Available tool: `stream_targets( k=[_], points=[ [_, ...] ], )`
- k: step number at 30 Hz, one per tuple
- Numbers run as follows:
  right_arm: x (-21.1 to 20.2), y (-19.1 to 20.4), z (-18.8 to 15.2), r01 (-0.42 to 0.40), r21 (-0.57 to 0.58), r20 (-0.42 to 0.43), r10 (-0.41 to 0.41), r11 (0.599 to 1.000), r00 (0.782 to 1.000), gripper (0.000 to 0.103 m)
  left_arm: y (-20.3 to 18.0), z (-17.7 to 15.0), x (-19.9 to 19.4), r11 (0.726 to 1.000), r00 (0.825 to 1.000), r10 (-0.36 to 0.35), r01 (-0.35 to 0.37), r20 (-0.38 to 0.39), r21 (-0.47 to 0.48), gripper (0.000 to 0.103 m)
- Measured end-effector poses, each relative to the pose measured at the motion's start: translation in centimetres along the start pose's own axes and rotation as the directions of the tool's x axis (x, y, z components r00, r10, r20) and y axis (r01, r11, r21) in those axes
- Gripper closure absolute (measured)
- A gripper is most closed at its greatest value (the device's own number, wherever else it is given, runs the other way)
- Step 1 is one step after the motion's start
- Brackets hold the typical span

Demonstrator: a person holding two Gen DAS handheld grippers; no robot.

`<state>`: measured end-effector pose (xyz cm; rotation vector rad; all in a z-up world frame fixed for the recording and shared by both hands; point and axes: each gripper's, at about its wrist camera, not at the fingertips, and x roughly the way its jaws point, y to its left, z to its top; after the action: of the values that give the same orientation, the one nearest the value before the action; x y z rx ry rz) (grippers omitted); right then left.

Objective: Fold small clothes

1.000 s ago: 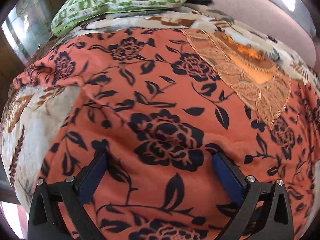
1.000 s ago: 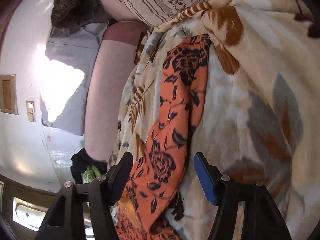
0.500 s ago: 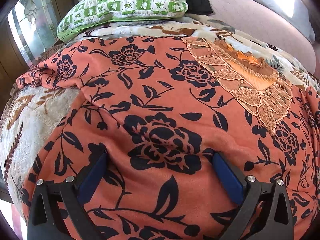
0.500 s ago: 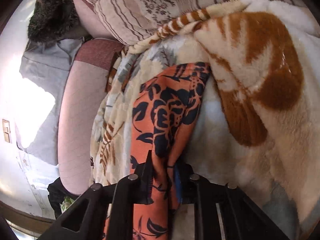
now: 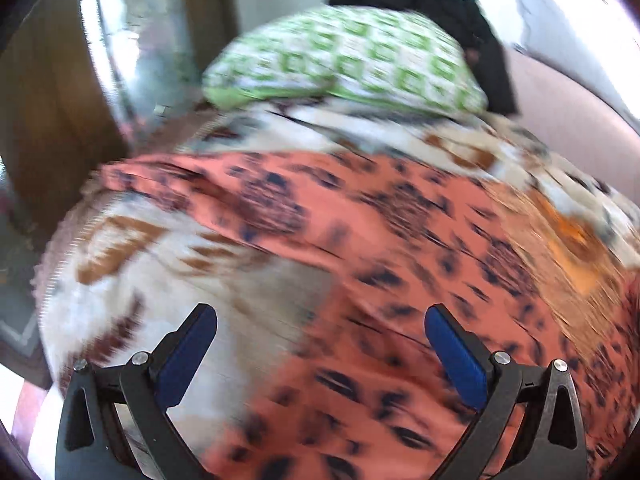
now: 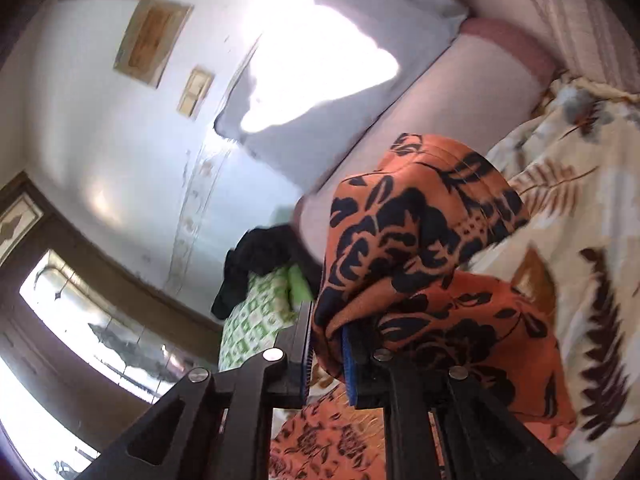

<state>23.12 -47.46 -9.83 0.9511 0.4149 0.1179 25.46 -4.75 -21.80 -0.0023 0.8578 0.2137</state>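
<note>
My right tool (image 6: 326, 354) just clamped orange floral garment (image 6: 420, 240), sleeve now lifted off blanket (image 6: 580, 184); fold begun. My left tool (image 5: 320, 348) open, empty, pulled back.

The garment (image 5: 400, 280) lies on the blanket (image 5: 160, 280); the pillow (image 5: 352, 68) sits behind it; dark clothing (image 5: 460, 20) rests atop the pillow.
</note>
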Motion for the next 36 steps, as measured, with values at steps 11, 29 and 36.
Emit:
stream_targets(
  k=[11,29,36],
  points=[
    [17.2,1.8,-20.8,0.045,-0.086,-0.496,-0.082,0.995,0.865,0.017,7.8,2.3,2.3,0.986,0.997,0.071,-0.076,-0.042,-0.145,0.0],
    [-3.1,-12.0,-12.1,0.27,0.092,-0.202,-0.248,0.958,0.947,0.039,-0.3,1.3,0.0,1.0,1.0,-0.025,0.025,0.015,0.0,0.0],
    [-0.3,-15.8,-13.0,0.306,0.24,-0.317,-0.224,0.921,0.922,0.052,-4.3,-0.1,-1.4,0.99,0.985,-0.004,-0.021,0.17,0.142,0.0]
  ],
)
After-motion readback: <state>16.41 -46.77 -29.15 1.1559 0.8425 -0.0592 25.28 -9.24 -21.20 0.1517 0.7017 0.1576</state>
